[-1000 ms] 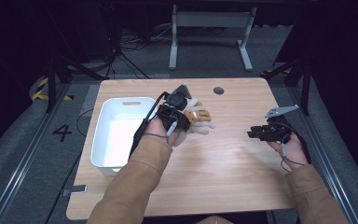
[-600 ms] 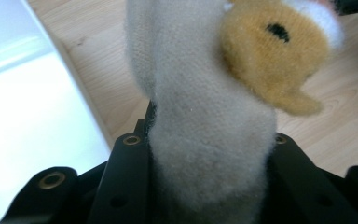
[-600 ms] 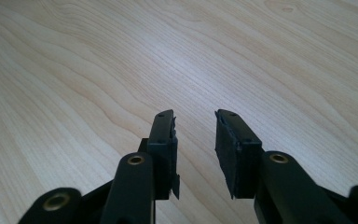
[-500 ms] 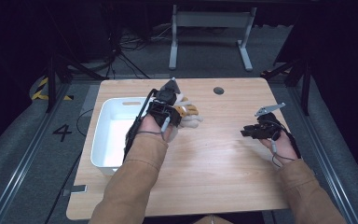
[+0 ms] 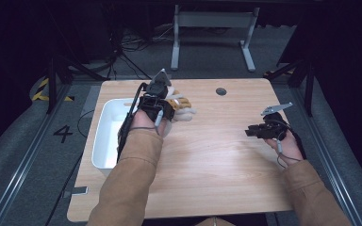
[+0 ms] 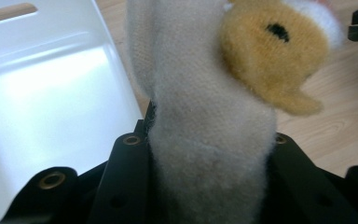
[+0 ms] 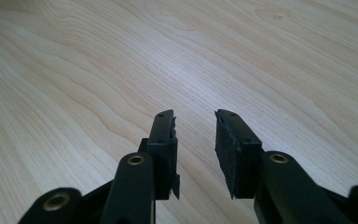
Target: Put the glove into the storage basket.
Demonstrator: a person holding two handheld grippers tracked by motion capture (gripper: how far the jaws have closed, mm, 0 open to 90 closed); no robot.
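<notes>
- At the desk's (image 5: 207, 160) far left, the left claw (image 5: 162, 101) is clamped on a beige and yellow plush toy (image 6: 214, 116), held just beside the white bin (image 5: 106, 136).
- The right claw (image 7: 195, 140) hangs over bare wood, jaws narrowly parted, gripping nothing.
</notes>
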